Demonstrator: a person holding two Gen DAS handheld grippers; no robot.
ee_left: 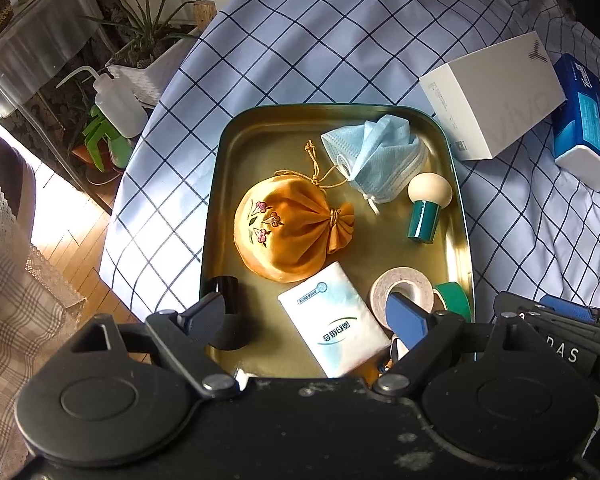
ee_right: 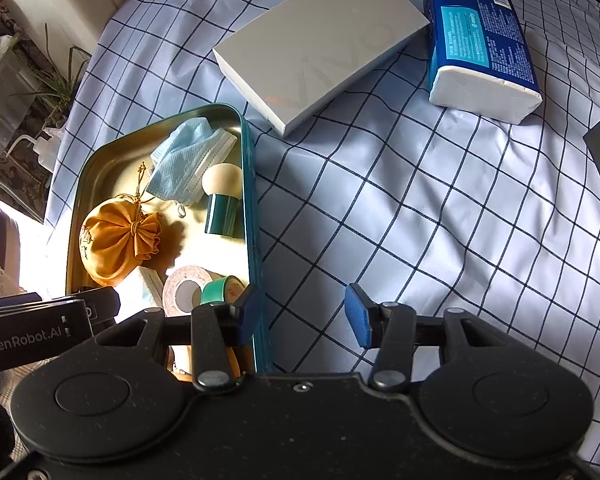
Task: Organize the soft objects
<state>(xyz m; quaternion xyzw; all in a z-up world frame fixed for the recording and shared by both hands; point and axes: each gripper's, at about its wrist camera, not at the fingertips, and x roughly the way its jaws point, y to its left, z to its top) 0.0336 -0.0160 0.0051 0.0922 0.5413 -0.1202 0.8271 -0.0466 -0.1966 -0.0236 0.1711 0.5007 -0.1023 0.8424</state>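
Note:
A green-rimmed gold metal tray (ee_left: 260,120) (ee_right: 249,184) lies on a checked cloth. In it are an orange drawstring pouch (ee_left: 288,228) (ee_right: 116,240), a crumpled blue face mask (ee_left: 376,156) (ee_right: 188,160), a white tissue packet (ee_left: 334,320) (ee_right: 144,286), a cream puff on a green base (ee_left: 426,208) (ee_right: 222,200), a beige tape roll (ee_left: 402,292) (ee_right: 186,286) and a green tape roll (ee_left: 454,300) (ee_right: 220,290). My left gripper (ee_left: 306,316) is open and empty above the tissue packet. My right gripper (ee_right: 304,314) is open and empty over the tray's right rim.
A white box (ee_left: 492,96) (ee_right: 324,44) and a blue tissue pack (ee_left: 588,120) (ee_right: 480,40) lie on the cloth to the right of the tray. A black cylinder (ee_left: 226,292) stands in the tray's near left corner. Plants and a squeeze bottle (ee_left: 116,100) stand beyond the cloth's left edge.

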